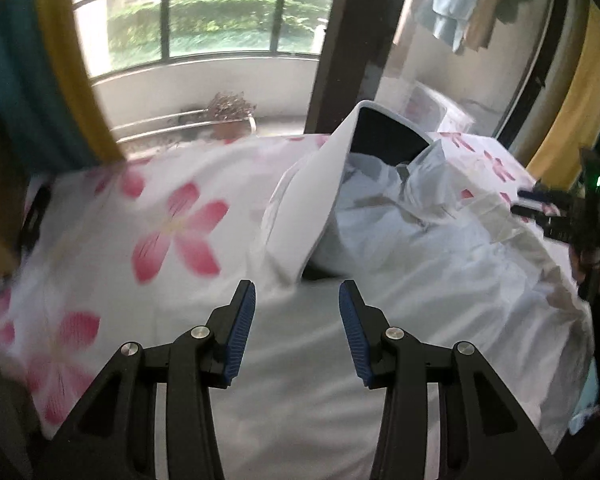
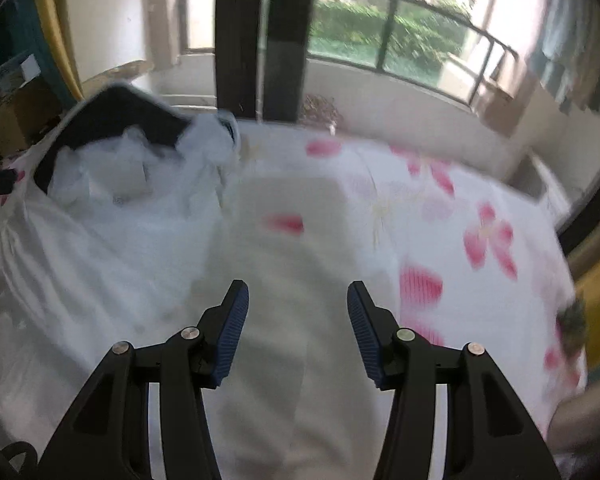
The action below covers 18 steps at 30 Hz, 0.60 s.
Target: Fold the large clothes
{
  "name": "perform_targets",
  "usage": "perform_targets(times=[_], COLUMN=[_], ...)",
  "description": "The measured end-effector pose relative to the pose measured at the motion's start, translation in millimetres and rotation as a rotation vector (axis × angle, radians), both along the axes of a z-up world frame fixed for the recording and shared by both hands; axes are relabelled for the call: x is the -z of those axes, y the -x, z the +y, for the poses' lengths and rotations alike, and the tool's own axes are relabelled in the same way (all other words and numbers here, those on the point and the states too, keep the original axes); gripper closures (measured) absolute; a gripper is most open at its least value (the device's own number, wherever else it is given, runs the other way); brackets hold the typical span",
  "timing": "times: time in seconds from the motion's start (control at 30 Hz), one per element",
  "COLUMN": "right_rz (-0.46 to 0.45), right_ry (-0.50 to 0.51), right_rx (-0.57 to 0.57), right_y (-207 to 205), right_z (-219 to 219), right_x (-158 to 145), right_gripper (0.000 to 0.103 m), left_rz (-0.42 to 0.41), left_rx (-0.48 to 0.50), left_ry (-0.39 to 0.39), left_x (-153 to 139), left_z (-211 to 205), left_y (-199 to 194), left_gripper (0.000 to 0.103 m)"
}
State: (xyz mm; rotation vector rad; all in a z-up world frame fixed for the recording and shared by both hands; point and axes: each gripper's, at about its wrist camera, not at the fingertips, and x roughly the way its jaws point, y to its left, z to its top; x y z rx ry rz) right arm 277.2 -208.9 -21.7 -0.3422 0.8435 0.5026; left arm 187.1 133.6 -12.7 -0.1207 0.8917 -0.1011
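A home bedroom: flower-printed bedsheet (image 1: 172,236), balcony railing (image 1: 204,12) outside (laundry (image 1: 452,4) hanging), yellow curtain (image 1: 72,60).

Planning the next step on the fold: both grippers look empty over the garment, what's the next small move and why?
Probably lower the left gripper onto the near edge of the white garment and pinch it. Both it and the right gripper stand open with nothing between the pads, and the garment lies rumpled on the floral sheet, collar raised, so no fold can start ungripped.
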Motion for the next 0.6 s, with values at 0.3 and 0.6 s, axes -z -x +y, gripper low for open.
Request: perform_targets(times=[0.3, 0.6], right_rz=[-0.079, -0.231], right_ry=[-0.027, 0.149], right_rx=[-0.23, -0.453], right_y=[-49.1, -41.8], right_z=[90.6, 164.9], right_x=[-14.9, 5.8], right_gripper=[0.052, 0.093], left_rz=[0.092, 0.072], left_rx=[0.008, -0.075], left_ry=[-0.033, -0.058], left_x=[32.3, 29.7], left_z=[1.1, 30.3], left_y=[-44.2, -59.5], left_gripper=[0.057, 0.057])
